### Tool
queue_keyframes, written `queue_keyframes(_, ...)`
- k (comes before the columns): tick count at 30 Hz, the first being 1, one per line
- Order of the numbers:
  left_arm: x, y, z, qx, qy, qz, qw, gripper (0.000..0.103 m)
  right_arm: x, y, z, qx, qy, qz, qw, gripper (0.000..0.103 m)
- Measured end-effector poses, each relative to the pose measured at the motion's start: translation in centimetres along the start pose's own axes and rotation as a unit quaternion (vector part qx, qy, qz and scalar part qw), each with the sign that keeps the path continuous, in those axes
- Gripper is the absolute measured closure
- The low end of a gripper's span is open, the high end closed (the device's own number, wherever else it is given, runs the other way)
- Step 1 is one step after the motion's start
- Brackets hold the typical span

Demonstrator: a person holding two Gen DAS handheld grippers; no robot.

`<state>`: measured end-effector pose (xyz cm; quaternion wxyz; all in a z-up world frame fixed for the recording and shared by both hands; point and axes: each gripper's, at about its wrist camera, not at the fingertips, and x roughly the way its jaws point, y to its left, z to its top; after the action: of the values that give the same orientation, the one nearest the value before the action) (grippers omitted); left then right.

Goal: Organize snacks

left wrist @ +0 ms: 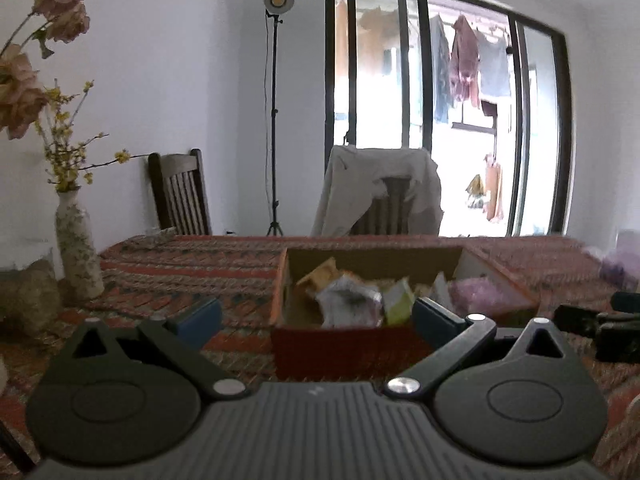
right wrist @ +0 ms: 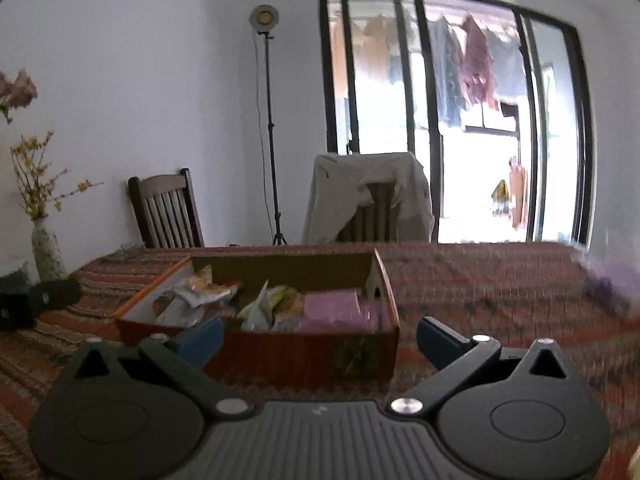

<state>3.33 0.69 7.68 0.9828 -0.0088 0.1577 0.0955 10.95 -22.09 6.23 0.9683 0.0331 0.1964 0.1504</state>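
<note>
while both fingers gape wide, empty, crinkly snack packets (right wrist: 208,296) fill rectangular cardboard box (right wrist: 304,350), woven tablecloth (right wrist: 480,280)

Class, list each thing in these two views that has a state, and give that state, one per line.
Left gripper: jaws open, empty.
Right gripper: jaws open, empty.
Box: open-topped, holding snack packets.
Floor lamp: seems lit.
Far chair: draped with cloth.

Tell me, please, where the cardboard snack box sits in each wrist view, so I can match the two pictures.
Left wrist: the snack box sits centre to right, beyond the open left gripper.
Right wrist: the box sits centre-left, beyond the open right gripper.
Shared landmark: the lamp stand against the back wall, left of the window.
</note>
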Motion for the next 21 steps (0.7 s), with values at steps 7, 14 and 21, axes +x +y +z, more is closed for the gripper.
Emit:
queue_keyframes(7, -2.0, 0.6, -3.5, -0.025, 0.03, 0.003, 0.9992, 0.0, -2.3, -0.5, -2.7, 0.006, 0.027, 0.005, 1.0, 0.0)
queue_keyframes(14, -2.9, 0.7, -5.2, -0.019, 0.052, -0.017, 0.9983, 0.0, -3.3, -0.5, -4.2, 0.006, 0.042, -0.005, 0.999, 0.0)
queue_keyframes(21, -2.9, 0.8, -5.4, -0.016, 0.056, -0.016, 0.9982, 0.0, -3.3, -0.2, -4.7, 0.007, 0.052, -0.002, 0.999, 0.0)
